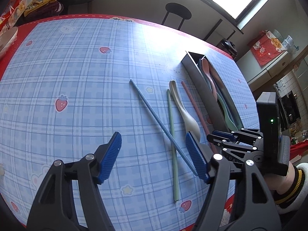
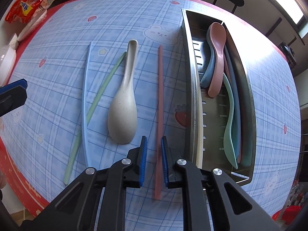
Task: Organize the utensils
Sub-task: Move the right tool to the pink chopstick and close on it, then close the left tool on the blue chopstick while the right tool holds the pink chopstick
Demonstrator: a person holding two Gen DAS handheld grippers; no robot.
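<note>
On the blue checked tablecloth lie a pink chopstick (image 2: 160, 96), a white speckled spoon (image 2: 123, 115), a green chopstick (image 2: 100, 94) and a blue chopstick (image 2: 84, 105) crossing it. My right gripper (image 2: 154, 146) points down over the pink chopstick's near end. Its jaws are narrow around the chopstick, and a sliver of cloth shows beside the left pad. My left gripper (image 1: 154, 144) hangs open above the crossed blue chopstick (image 1: 154, 115) and green chopstick (image 1: 171, 125), touching neither. A metal tray (image 2: 192, 96) on the right holds pink, blue and green spoons and chopsticks.
Snack packets (image 2: 27, 5) and white dishes (image 2: 7, 61) crowd the table's far left edge. A black stool (image 1: 178, 11) stands beyond the table. A person's cuffed sleeve (image 1: 292, 188) shows behind the right gripper (image 1: 221, 136). Bare cloth stretches left of the utensils.
</note>
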